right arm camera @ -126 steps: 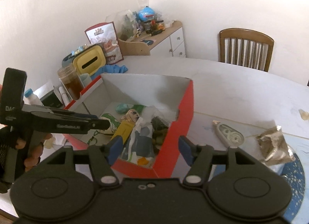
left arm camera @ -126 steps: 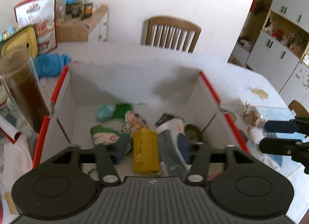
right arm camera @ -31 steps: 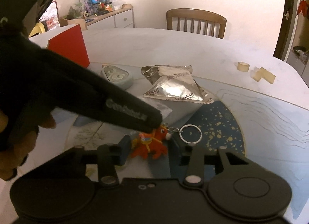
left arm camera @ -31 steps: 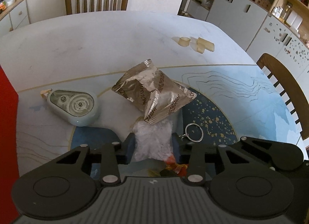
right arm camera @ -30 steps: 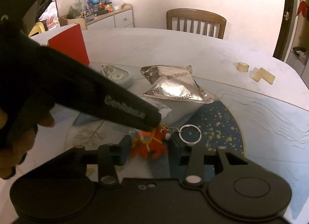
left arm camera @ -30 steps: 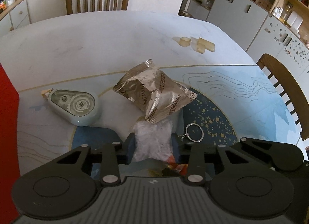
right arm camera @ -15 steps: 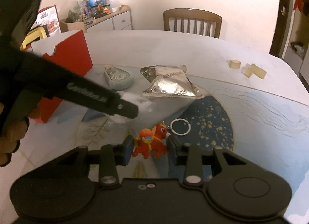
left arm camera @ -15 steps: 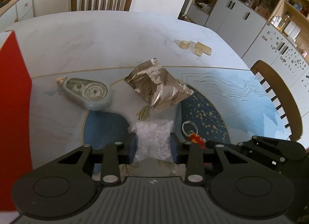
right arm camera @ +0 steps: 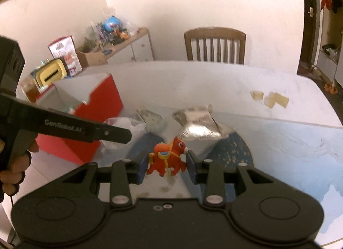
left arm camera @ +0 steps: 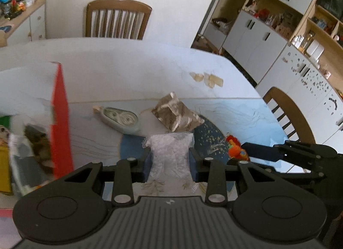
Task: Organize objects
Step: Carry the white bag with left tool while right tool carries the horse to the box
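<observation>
My left gripper (left arm camera: pixel 170 161) is shut on a clear plastic bag (left arm camera: pixel 169 154) and holds it above the table; the bag also shows in the right wrist view (right arm camera: pixel 122 127). My right gripper (right arm camera: pixel 166 164) is shut on an orange toy keychain (right arm camera: pixel 166 157), lifted off the table; the toy also shows in the left wrist view (left arm camera: pixel 235 149). The red and white box (left arm camera: pixel 59 120) with several items inside stands to the left, and shows in the right wrist view (right arm camera: pixel 96 103). A silver foil packet (left arm camera: pixel 176 115) and a correction tape dispenser (left arm camera: pixel 120 119) lie on the table.
Small yellowish blocks (left arm camera: pixel 208 78) lie farther back on the white table (left arm camera: pixel 128 66). Wooden chairs stand at the far side (left arm camera: pixel 116 21) and at the right (left arm camera: pixel 287 113). A sideboard with clutter (right arm camera: pixel 111 41) is at the left wall.
Both grippers have risen from the table with their objects and swung left, so the red box has come into the left wrist view. The keychain is off the table.
</observation>
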Tool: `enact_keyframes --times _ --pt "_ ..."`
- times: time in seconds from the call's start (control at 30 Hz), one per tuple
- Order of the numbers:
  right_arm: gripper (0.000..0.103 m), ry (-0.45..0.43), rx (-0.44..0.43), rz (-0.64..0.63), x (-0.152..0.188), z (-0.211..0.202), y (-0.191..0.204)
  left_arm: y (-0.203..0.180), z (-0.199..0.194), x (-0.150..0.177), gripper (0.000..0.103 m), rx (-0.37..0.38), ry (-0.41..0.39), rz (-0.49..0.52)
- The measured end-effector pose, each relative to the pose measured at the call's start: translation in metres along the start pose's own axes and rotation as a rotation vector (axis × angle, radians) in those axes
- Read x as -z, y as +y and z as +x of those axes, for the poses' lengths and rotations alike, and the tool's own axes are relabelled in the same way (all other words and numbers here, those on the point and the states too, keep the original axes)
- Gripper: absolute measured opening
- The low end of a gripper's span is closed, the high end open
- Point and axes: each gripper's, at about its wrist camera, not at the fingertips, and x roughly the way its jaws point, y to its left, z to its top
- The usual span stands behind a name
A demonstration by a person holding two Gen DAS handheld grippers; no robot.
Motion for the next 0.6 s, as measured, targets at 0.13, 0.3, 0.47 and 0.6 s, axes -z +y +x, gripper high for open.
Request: enact_keyframes --times 0.13,0.3,0.47,0.6 --pt "0.037 -0.02 -0.011 -0.034 -0.018 -0.007 0.019 0.015 -0.025 -0.003 0.034 -0.013 -0.032 -0.02" --pt "0.037 -0.051 -0.063 -0.069 -0.041 -0.009 0.045 0.045 -0.055 -0.01 0.034 -0.053 -0.079 -0.054" --pt "0.037 -0.072 -0.101 -0.101 -0.063 -0.004 0.071 0.079 -0.088 -0.014 0.034 -0.11 -0.135 -0.083" --pt "0.037 -0.088 -0.116 -0.14 -0.078 0.005 0.095 0.111 -0.112 -0.018 0.034 -0.159 -0.168 -0.101"
